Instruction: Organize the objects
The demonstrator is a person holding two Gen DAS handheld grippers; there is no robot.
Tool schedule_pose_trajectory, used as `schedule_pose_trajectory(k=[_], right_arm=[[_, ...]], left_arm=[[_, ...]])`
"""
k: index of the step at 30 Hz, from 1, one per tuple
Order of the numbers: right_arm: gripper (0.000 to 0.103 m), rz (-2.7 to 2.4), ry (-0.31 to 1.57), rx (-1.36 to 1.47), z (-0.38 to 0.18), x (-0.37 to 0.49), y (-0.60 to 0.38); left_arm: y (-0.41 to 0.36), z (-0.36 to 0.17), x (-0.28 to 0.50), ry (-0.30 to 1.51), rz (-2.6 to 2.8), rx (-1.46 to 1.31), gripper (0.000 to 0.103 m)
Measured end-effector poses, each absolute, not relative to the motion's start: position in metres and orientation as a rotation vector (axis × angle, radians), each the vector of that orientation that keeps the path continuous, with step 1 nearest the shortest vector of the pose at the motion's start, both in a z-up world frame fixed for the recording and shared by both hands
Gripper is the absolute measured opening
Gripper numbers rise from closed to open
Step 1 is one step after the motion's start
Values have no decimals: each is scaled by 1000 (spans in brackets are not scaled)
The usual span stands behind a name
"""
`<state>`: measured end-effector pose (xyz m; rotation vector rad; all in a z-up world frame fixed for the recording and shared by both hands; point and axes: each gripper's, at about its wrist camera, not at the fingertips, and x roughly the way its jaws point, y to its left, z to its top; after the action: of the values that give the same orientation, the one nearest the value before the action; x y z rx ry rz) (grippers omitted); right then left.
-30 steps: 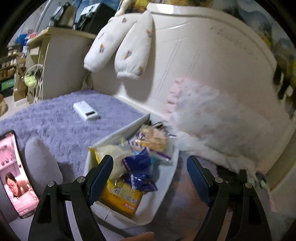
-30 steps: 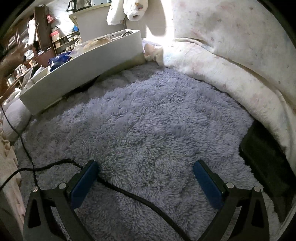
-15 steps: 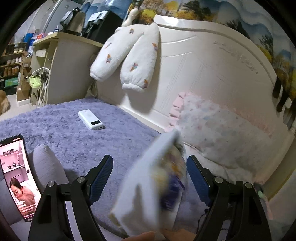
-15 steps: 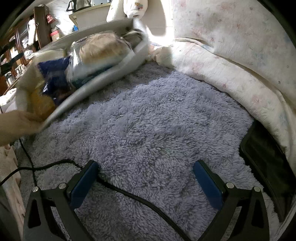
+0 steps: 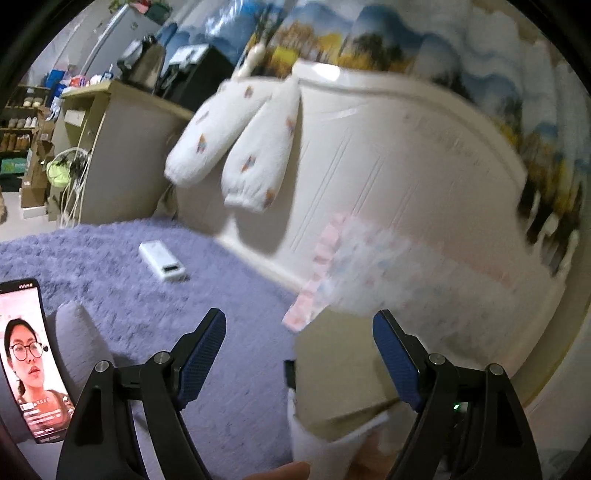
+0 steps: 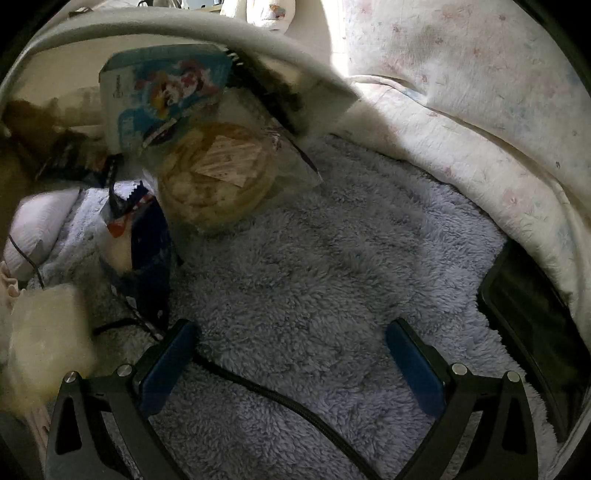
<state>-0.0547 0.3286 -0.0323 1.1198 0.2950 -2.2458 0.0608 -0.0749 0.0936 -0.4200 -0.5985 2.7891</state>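
Observation:
A white box (image 6: pixel 184 33) is tipped up and over, and snack packets spill from it onto the purple fleece blanket (image 6: pixel 332 266): a light-blue cartoon packet (image 6: pixel 162 88), a clear bag of round cookies (image 6: pixel 218 177), a dark-blue packet (image 6: pixel 147 243) and a blurred pale-yellow packet (image 6: pixel 48 339). My right gripper (image 6: pixel 290 362) is open and empty, low over the blanket to the right of the packets. In the left wrist view the box's underside (image 5: pixel 340 373) fills the space between the fingers of my left gripper (image 5: pixel 299 354), which is open. A hand holds the box at the bottom edge.
A white power bank (image 5: pixel 162 260) lies on the blanket. A phone (image 5: pixel 29 362) playing a video stands at left. A cream headboard (image 5: pixel 388 158) and floral pillow (image 5: pixel 406 273) are behind. A black cable (image 6: pixel 280 395) crosses under my right gripper. A dark tablet (image 6: pixel 532 325) lies at right.
The box has been lifted and tipped further, and its packets have tumbled out onto the blanket. The left camera's view has swung upward. The right gripper has stayed put.

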Motion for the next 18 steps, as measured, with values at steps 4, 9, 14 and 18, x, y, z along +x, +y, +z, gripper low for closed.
schedule_pose_trajectory(k=[4,9,14,18], right_arm=[[103,-2246,295,1120,-32,-55,329],[103,-2246,293,1120,-31,-56,329],[103,-2246,295,1120,-30,-57,328],[103,-2246,295,1120,-29,-57,328]], left_arm=[[-76,99,67,-617,2788,-367,81],[-75,101,69,-637,2764,-358,81],[-73,105,75,-625,2752,-327,81],[-74,109,81,-615,2765,-290,81]])
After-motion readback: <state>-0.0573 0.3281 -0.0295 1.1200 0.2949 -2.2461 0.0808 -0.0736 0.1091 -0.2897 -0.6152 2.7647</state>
